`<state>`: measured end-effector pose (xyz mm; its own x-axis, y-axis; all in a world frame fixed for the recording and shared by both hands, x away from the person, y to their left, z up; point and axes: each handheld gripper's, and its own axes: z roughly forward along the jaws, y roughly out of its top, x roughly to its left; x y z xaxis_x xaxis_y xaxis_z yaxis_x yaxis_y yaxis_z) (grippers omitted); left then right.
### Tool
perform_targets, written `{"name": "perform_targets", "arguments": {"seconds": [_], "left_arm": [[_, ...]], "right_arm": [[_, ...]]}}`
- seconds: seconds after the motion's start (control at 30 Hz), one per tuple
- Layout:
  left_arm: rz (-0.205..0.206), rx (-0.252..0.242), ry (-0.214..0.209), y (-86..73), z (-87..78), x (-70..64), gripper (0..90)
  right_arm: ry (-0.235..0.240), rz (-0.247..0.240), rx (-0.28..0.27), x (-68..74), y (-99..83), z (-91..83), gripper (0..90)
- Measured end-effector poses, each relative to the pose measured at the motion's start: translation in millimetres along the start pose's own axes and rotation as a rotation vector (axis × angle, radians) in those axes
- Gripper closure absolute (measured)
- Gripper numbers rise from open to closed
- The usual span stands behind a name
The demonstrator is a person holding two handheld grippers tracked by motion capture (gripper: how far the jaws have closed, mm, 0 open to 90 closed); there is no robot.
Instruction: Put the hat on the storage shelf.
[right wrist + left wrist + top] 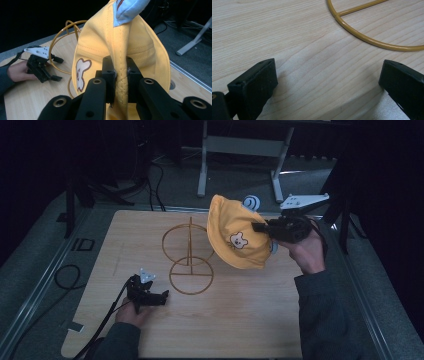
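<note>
At the lower left of the high view we see the left gripper (161, 296), a black angular tool with a small pale plate on top, lying low on the table (250, 320) in the person's left hand (131, 314), with a dark sleeve and a cable trailing toward the bottom edge. In the left gripper view its two blocky matte jaws stand wide apart with nothing between them, only pale wood with fine wavy grain.

Just right of it, in the middle of the high view, we see the wire stand (189, 262): thin mustard-coloured metal rod bent into a flat ring on the table, an upright post and a second ring standing above. An arc of the base ring crosses the upper right of the left gripper view (372, 40).

Further right, we see the yellow hat (234, 232) held in the air, just beside the stand's upper ring. It is soft stitched cotton with a small bear patch on the front and a light blue fabric piece at its top.

At the right, the right gripper (260, 227) points toward frame left, held up by the right hand (306, 251) with the forearm rising from the bottom edge. In the right gripper view (121, 75) we see its jaws pinched tight on a ribbed seam of the hat (95, 50)
</note>
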<state>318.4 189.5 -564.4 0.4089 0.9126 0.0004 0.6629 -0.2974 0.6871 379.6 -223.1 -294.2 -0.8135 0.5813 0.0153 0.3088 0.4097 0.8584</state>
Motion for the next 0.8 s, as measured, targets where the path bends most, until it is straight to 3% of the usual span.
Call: {"name": "perform_targets", "arguments": {"seconds": [0.8], "left_arm": [[0.000,-0.002,0.001,-0.1,0.2,0.0,1.9]], "right_arm": [[0.038,-0.049,-0.034,17.2,29.3,7.8,82.0]]}}
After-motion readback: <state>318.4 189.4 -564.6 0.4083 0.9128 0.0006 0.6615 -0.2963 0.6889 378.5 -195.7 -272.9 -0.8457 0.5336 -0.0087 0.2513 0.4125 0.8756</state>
